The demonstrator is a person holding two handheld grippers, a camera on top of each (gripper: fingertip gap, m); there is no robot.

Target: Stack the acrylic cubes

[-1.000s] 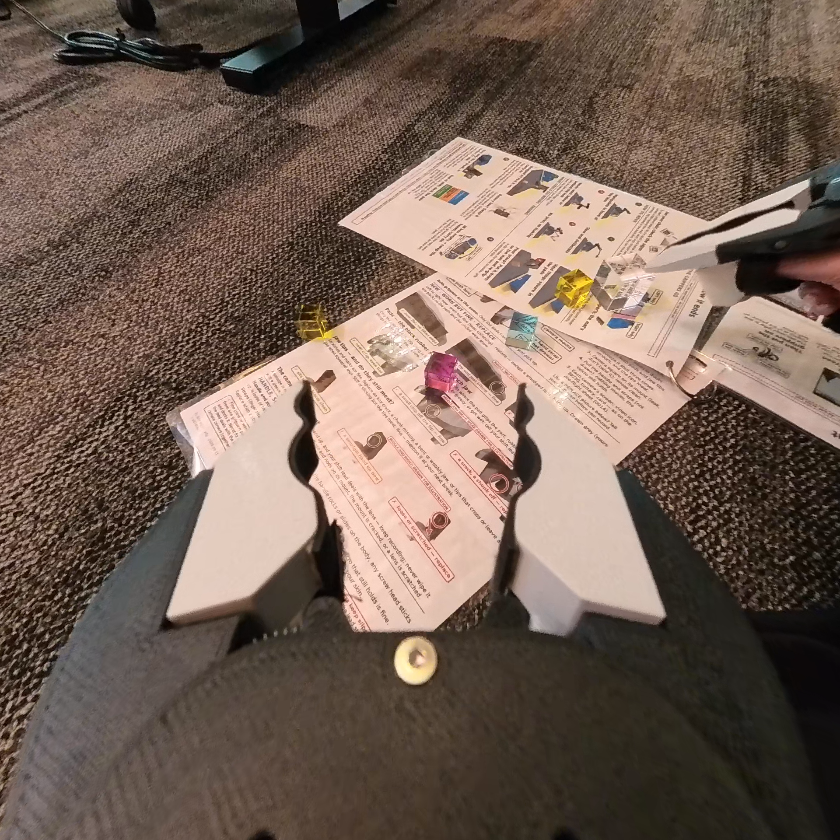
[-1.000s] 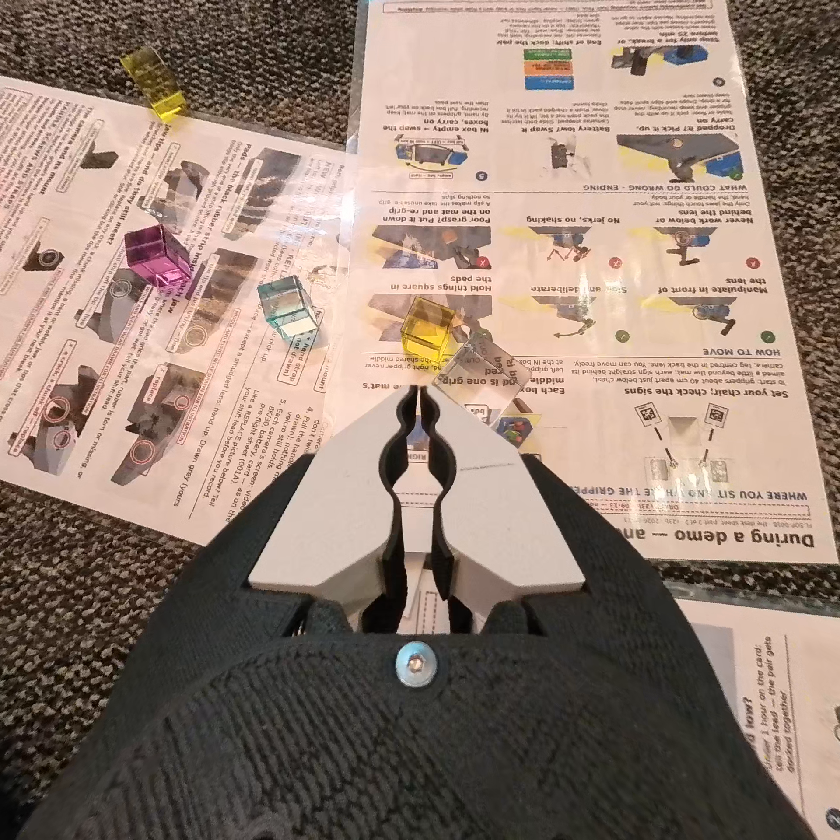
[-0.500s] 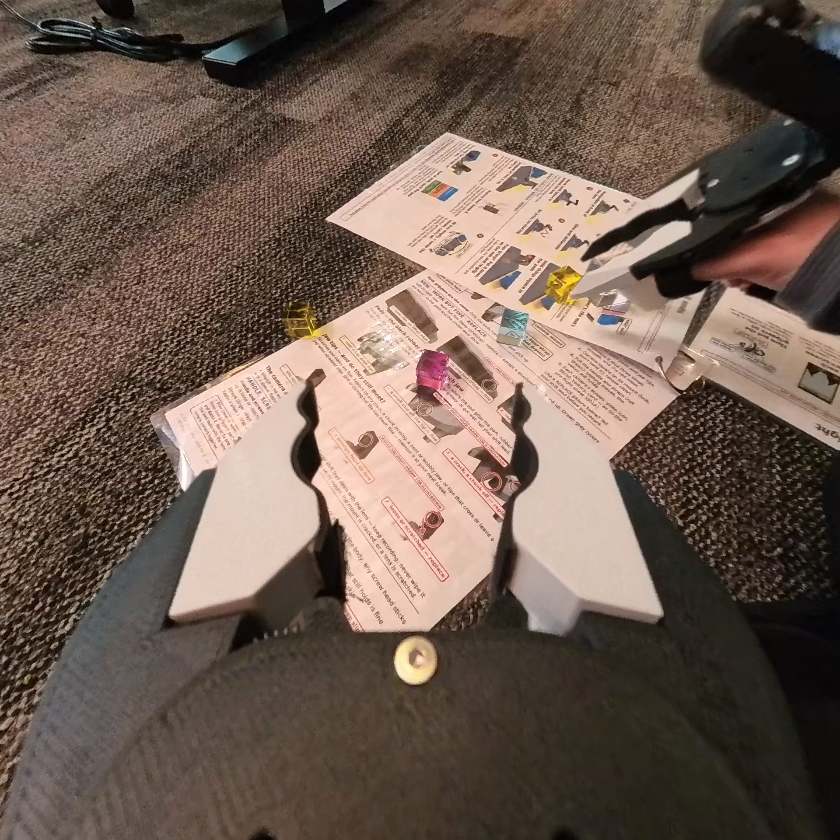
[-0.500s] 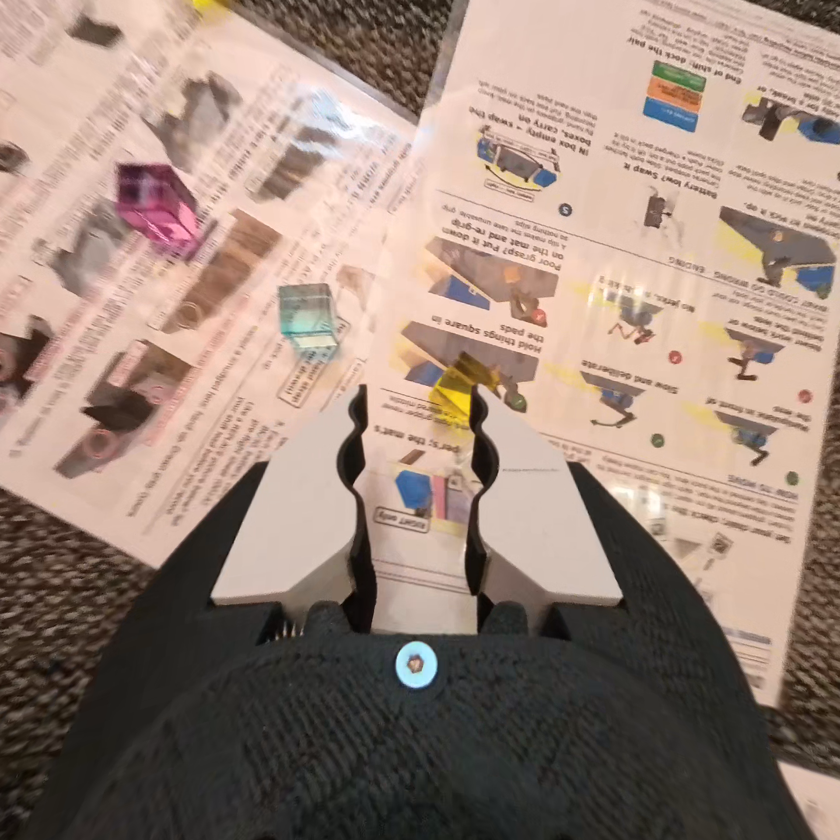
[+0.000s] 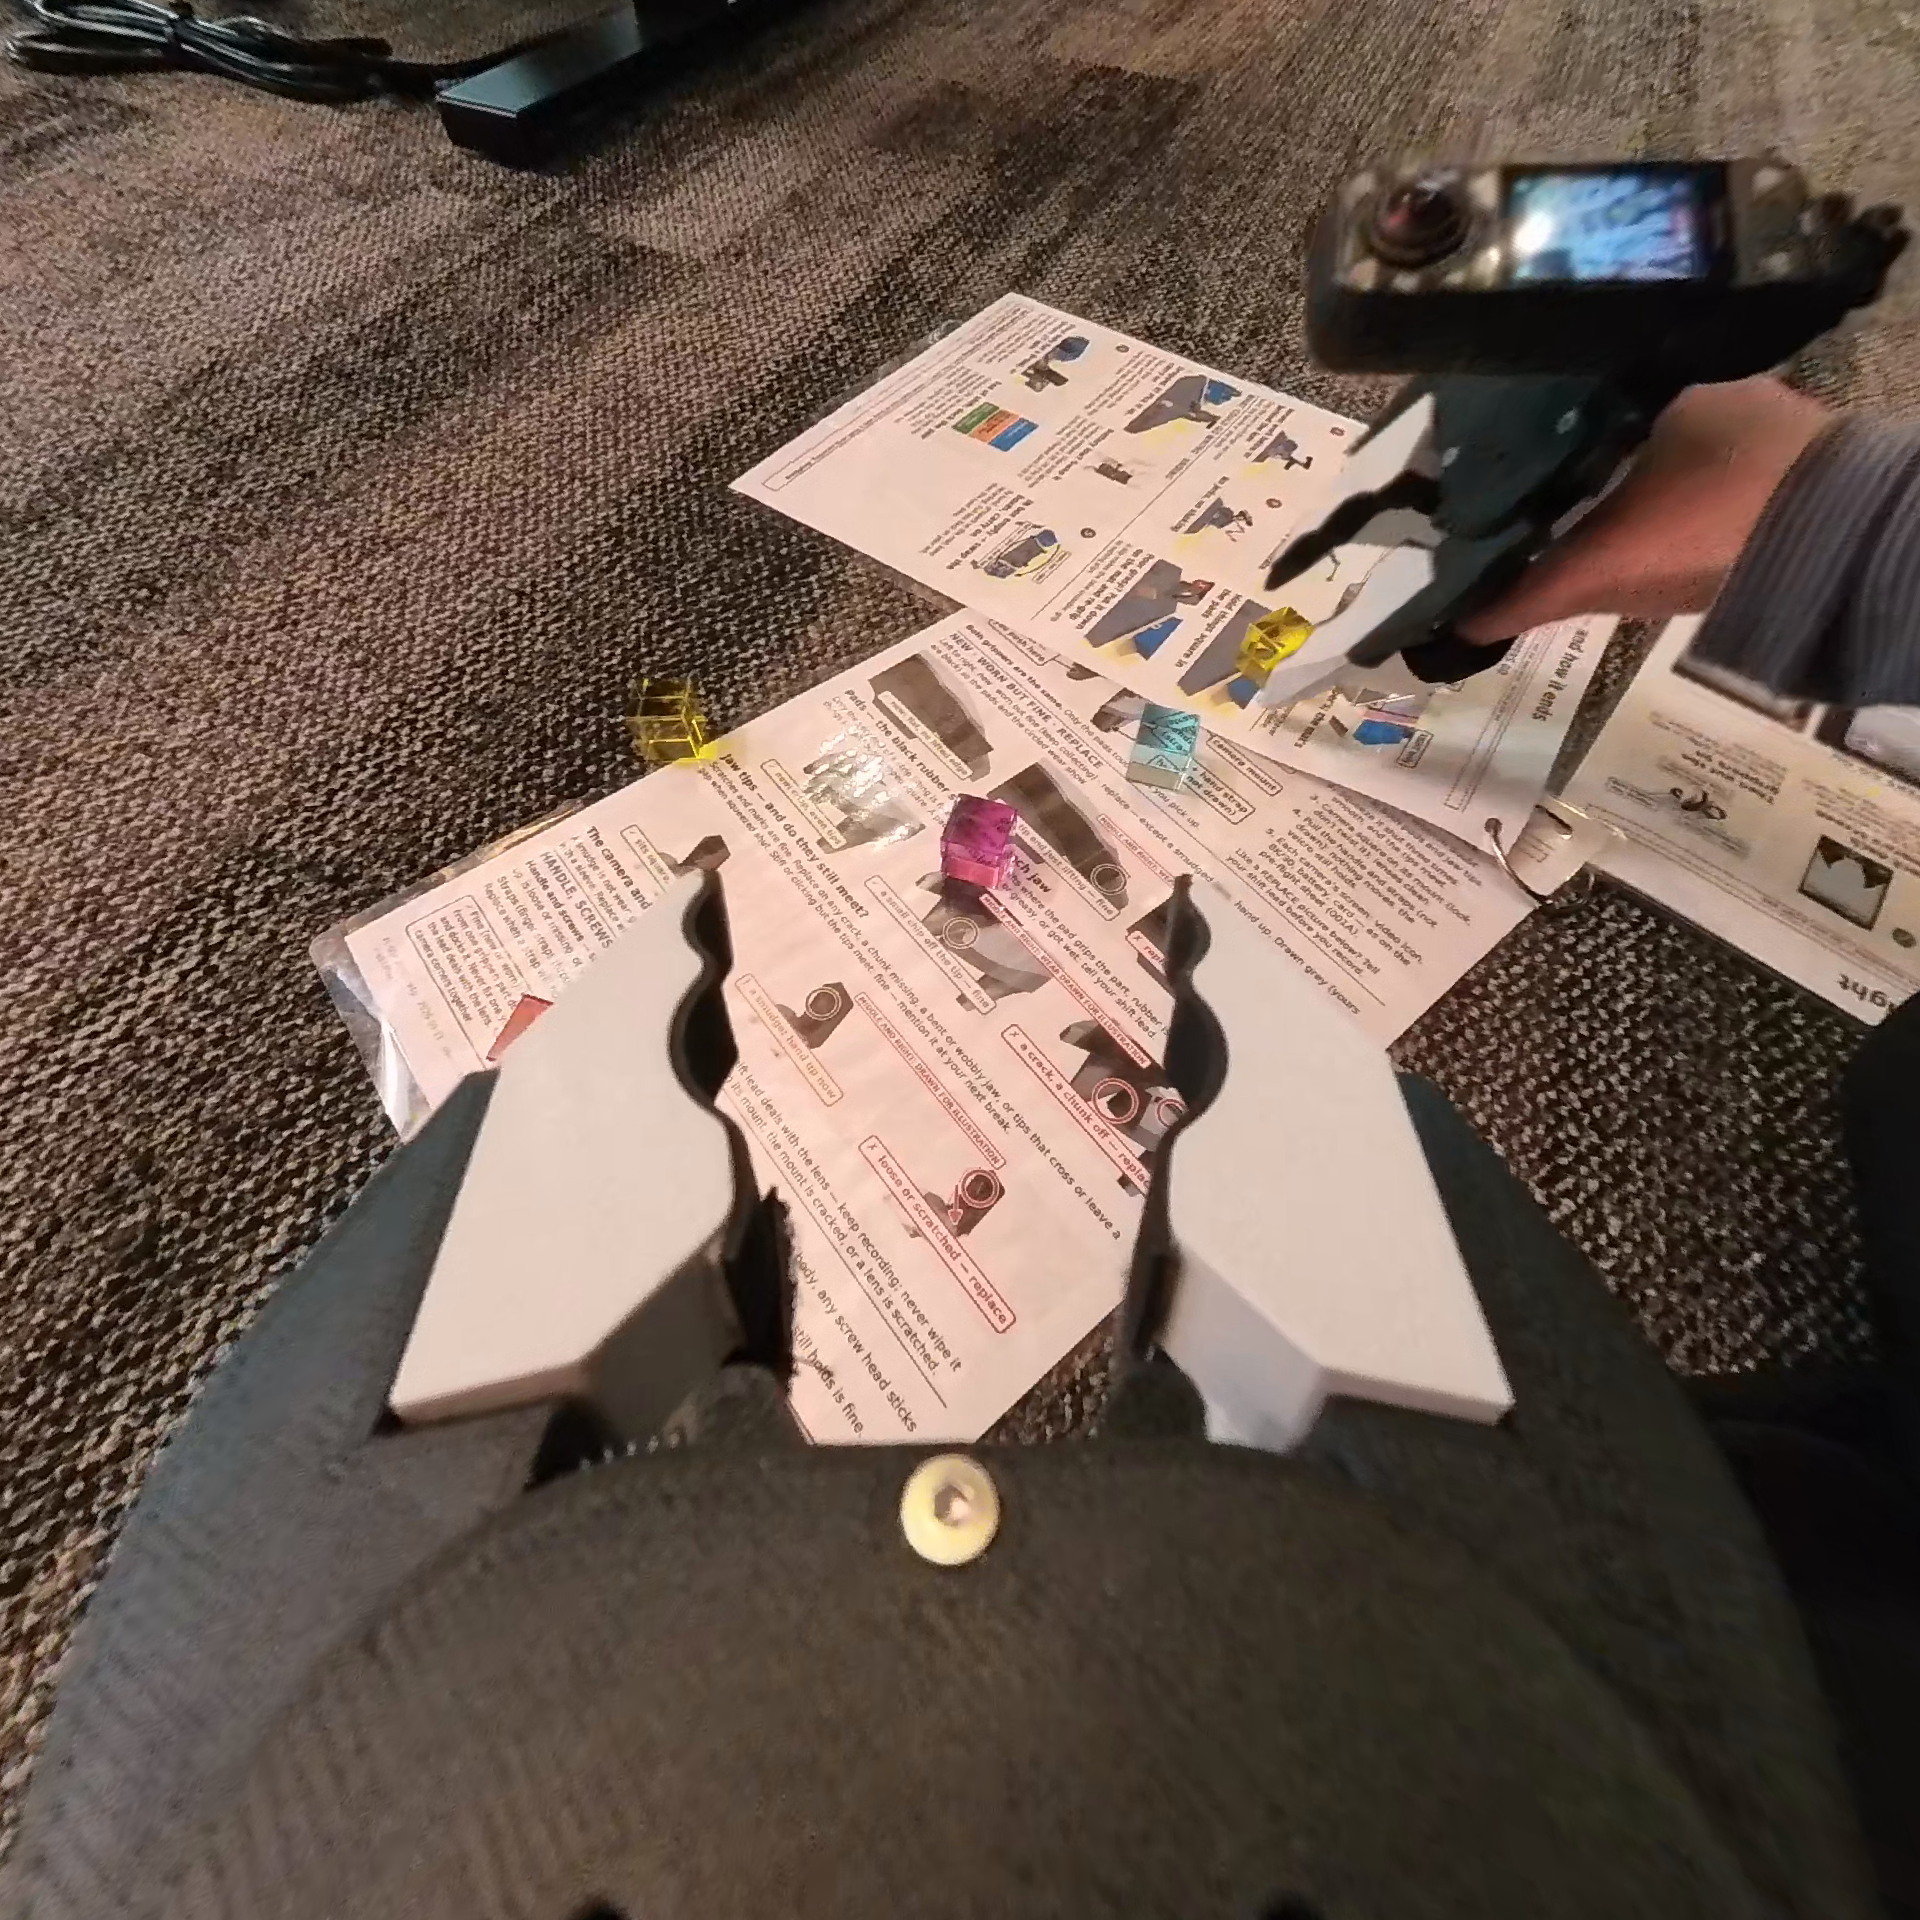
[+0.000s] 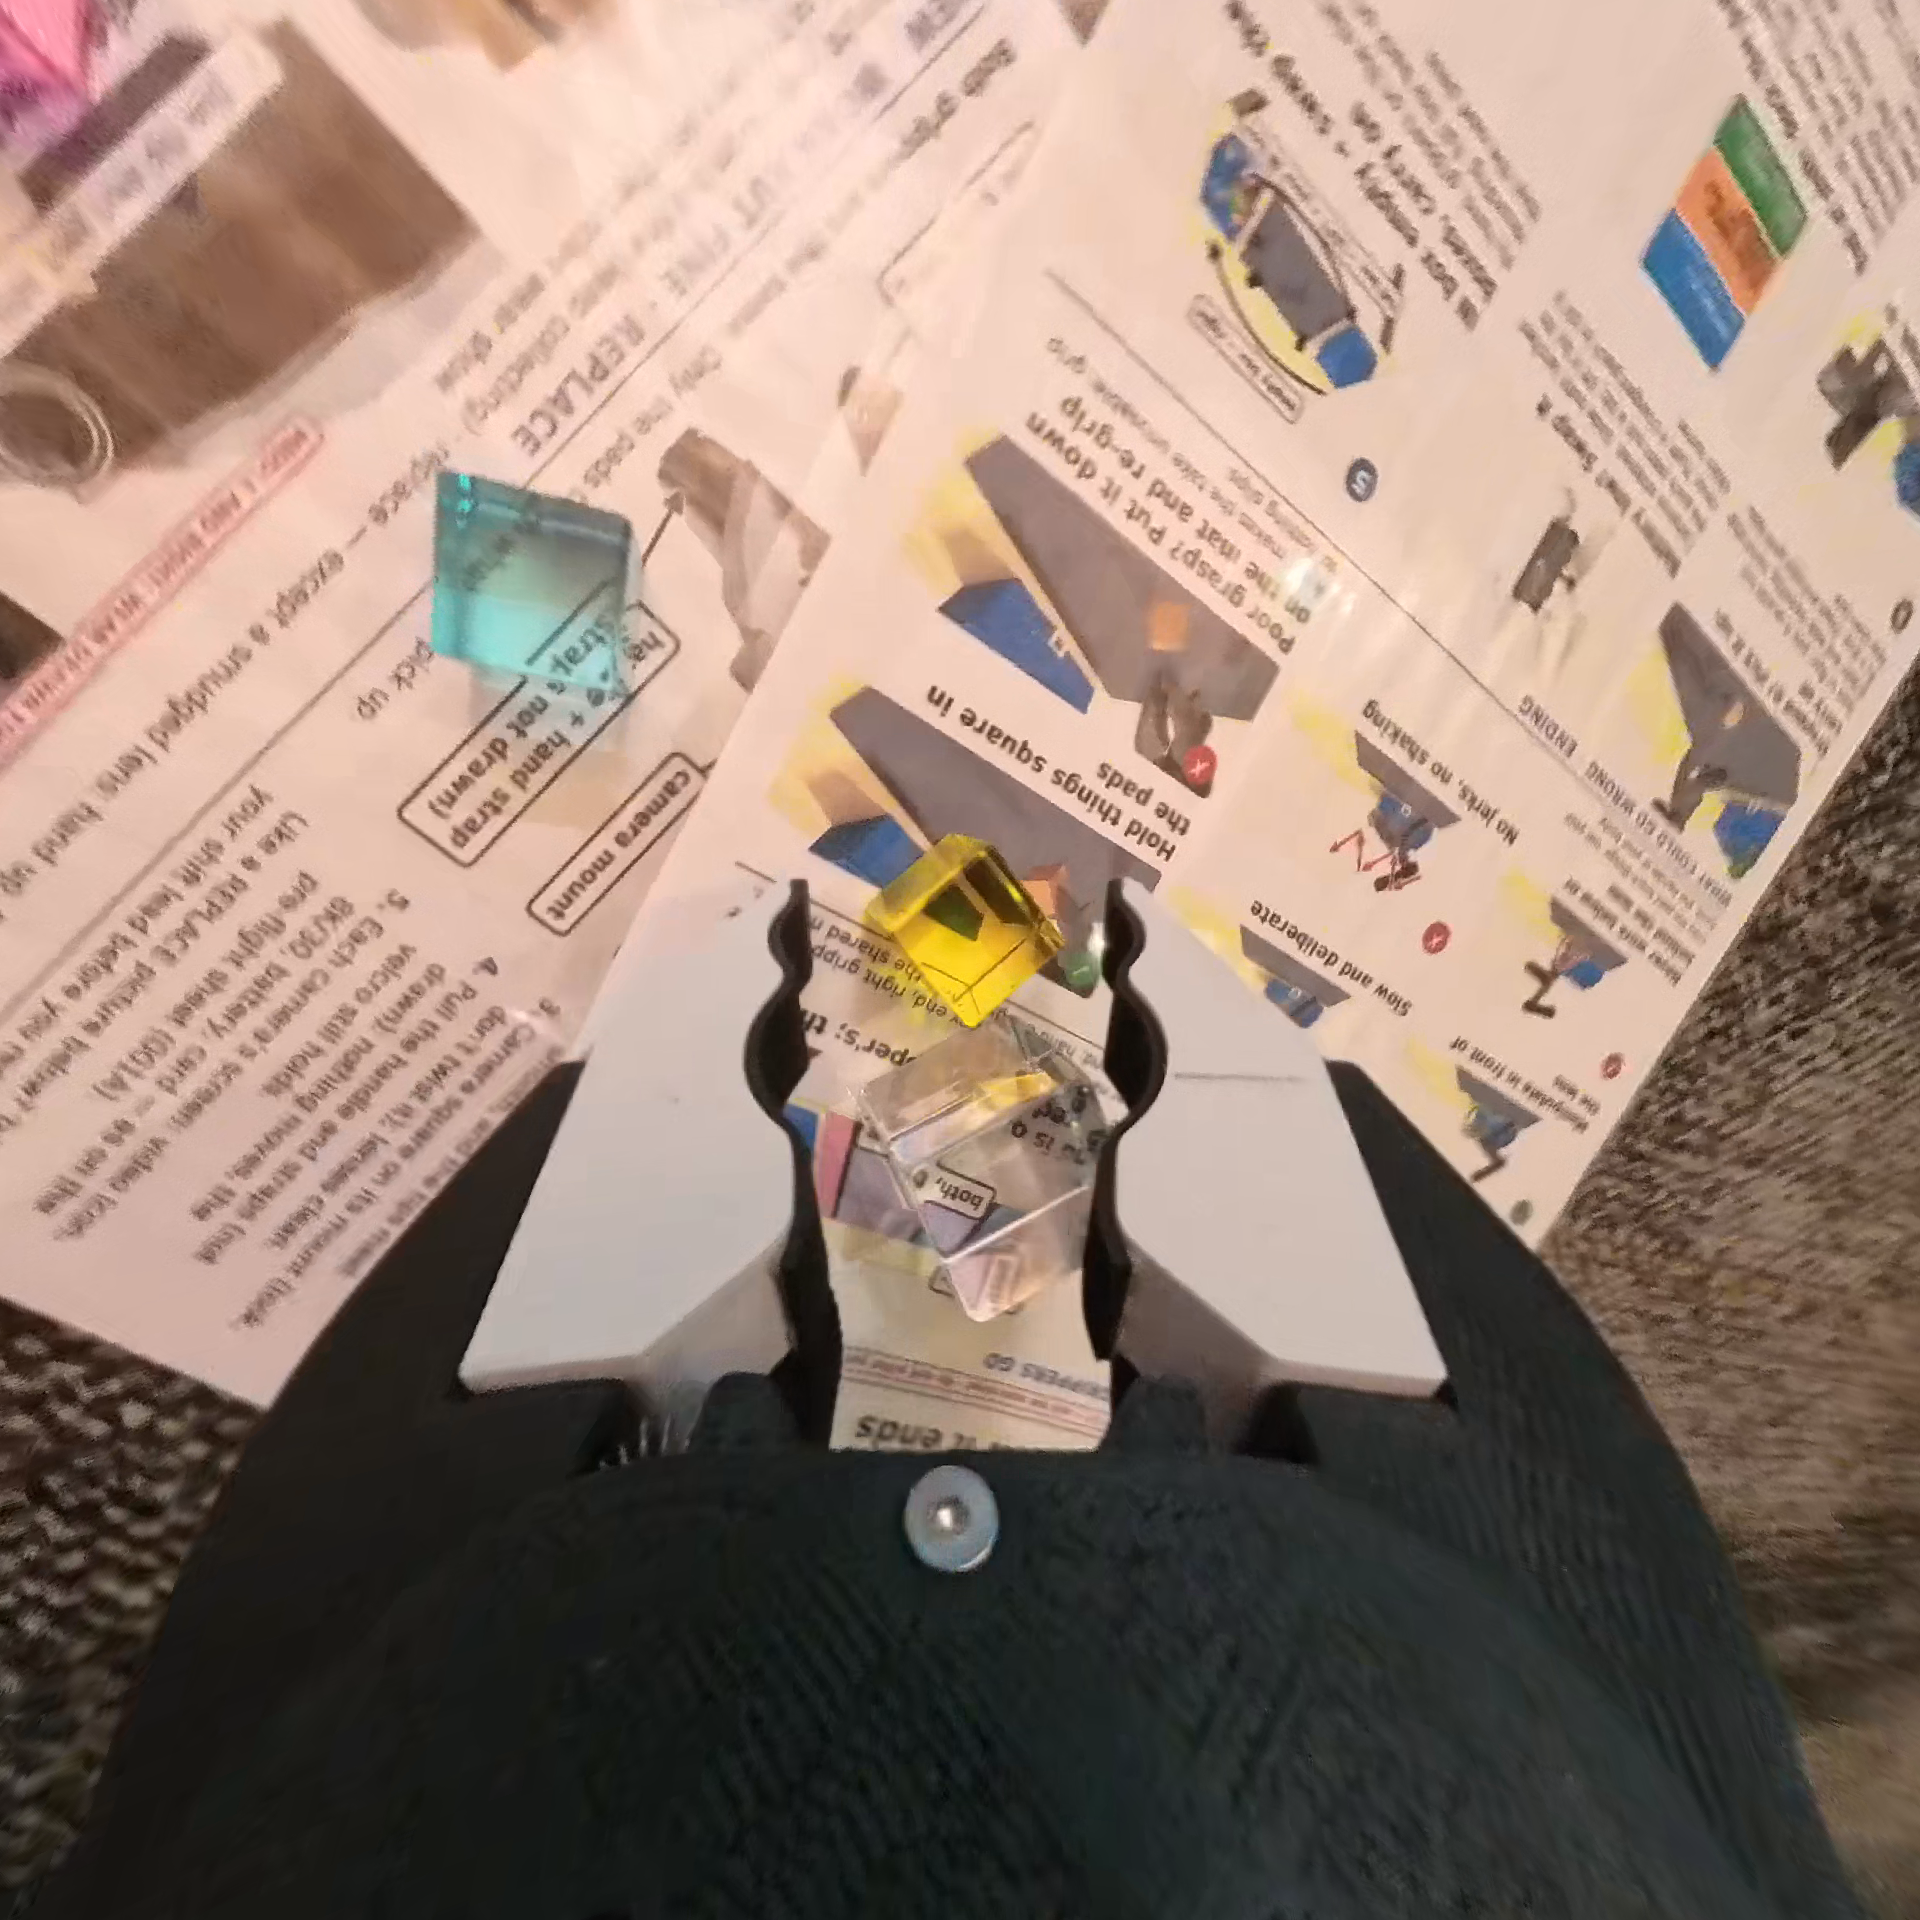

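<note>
My right gripper (image 6: 958, 894) is open and hangs low over a printed sheet (image 6: 1455, 644). A yellow see-through cube (image 6: 966, 930) lies between its fingertips. A clear cube (image 6: 987, 1153) lies farther back between the fingers. Neither is gripped. The left wrist view shows this gripper (image 5: 1285, 631) tilted down at the yellow cube (image 5: 1276, 642). My left gripper (image 5: 951, 888) is open and empty above another sheet (image 5: 935, 1143). A magenta cube (image 5: 977, 842) stands just ahead of it. A teal cube (image 5: 1169, 740) lies beyond, and it also shows in the right wrist view (image 6: 525, 577).
A second yellow cube (image 5: 668, 719) sits on the carpet (image 5: 312, 520) at the sheet's far left edge. A metal ring (image 5: 1538, 842) binds the sheets at the right. A black bar and cable (image 5: 499, 83) lie at the far back. A person's hand and sleeve (image 5: 1714, 540) hold the right gripper. Tip to tip, the grippers are about 30 cm apart.
My right gripper went from shut to open and moved forward and down, so the yellow and clear cubes now lie between its fingers. My left gripper has hardly moved.
</note>
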